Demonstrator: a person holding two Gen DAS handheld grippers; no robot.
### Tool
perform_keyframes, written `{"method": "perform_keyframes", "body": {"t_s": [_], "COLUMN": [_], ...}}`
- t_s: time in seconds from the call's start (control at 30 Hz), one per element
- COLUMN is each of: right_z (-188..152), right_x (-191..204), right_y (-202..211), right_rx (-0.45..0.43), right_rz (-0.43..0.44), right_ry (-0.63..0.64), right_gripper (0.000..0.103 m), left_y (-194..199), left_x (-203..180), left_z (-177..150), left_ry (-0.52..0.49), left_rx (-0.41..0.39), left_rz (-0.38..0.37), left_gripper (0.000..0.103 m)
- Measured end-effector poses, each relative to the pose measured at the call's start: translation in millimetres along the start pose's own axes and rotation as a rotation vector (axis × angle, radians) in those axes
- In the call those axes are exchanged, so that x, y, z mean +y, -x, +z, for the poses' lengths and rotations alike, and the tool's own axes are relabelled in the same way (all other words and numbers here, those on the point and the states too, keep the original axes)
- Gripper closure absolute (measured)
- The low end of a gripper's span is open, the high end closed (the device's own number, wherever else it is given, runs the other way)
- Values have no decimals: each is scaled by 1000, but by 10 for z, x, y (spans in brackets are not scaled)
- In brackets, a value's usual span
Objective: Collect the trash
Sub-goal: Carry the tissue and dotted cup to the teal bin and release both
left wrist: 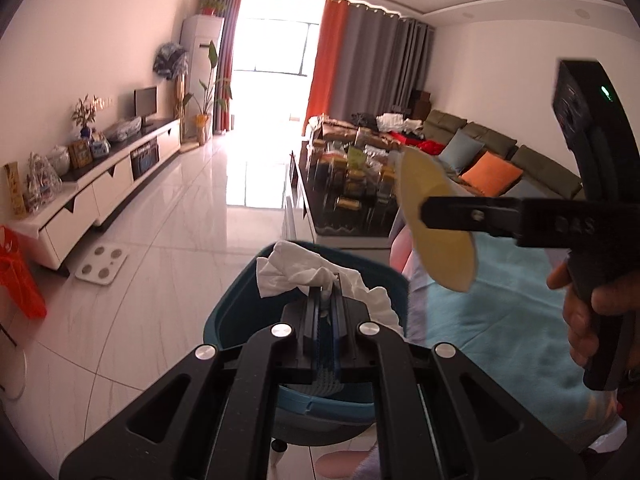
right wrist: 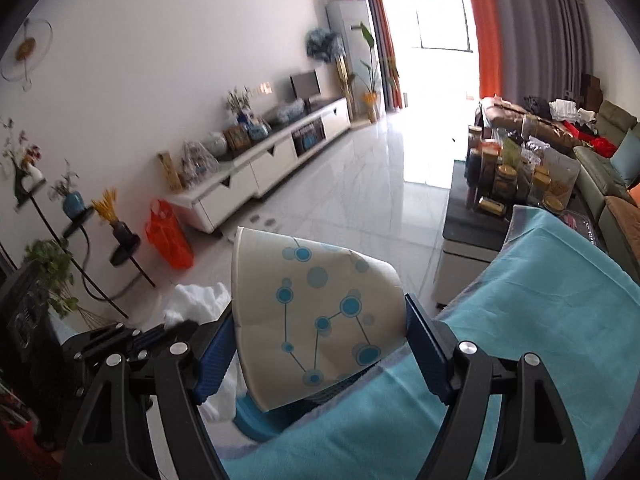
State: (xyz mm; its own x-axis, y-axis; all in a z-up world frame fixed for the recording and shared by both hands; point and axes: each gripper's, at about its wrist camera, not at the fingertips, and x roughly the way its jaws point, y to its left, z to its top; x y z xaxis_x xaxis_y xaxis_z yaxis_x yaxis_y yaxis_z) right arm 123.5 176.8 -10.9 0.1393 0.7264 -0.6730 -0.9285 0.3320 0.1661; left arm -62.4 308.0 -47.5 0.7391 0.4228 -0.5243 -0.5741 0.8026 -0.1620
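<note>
Two pieces of trash are in hand: the left gripper (left wrist: 326, 300) has its fingers pinched on a white tissue (left wrist: 316, 276) right over the blue bin (left wrist: 240, 304), and the right gripper (right wrist: 320, 344) clamps a squashed paper cup (right wrist: 320, 312) above the bin's edge by the teal-covered tabletop (right wrist: 540, 320). Best to let the tissue fall first, then bring the cup fully over the opening. Most of the bin's inside is hidden behind the fingers.

Free room: I see open floor (left wrist: 192, 208) at centre left. Obstacles: bin (left wrist: 240, 304) at lower centre, crowded desk (left wrist: 320, 216) at centre right, cabinet (left wrist: 100, 192) along left.
</note>
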Motion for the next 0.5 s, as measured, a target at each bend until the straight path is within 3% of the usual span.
{"method": "perform_keyframes", "body": {"t_s": [0.27, 0.5], "right_z": [38, 21], "right_x": [75, 68], "right_y": [-581, -784], "right_rx": [140, 200], "right_rz": [-20, -44], "right_ry": [-9, -12], "right_gripper": [27, 27], "left_y": [-620, -952], "left_x": [30, -97], "left_z": [-22, -87], "left_ry": [8, 16], "left_rx": [72, 113], "left_rz": [13, 17], "left_gripper": [98, 96]}}
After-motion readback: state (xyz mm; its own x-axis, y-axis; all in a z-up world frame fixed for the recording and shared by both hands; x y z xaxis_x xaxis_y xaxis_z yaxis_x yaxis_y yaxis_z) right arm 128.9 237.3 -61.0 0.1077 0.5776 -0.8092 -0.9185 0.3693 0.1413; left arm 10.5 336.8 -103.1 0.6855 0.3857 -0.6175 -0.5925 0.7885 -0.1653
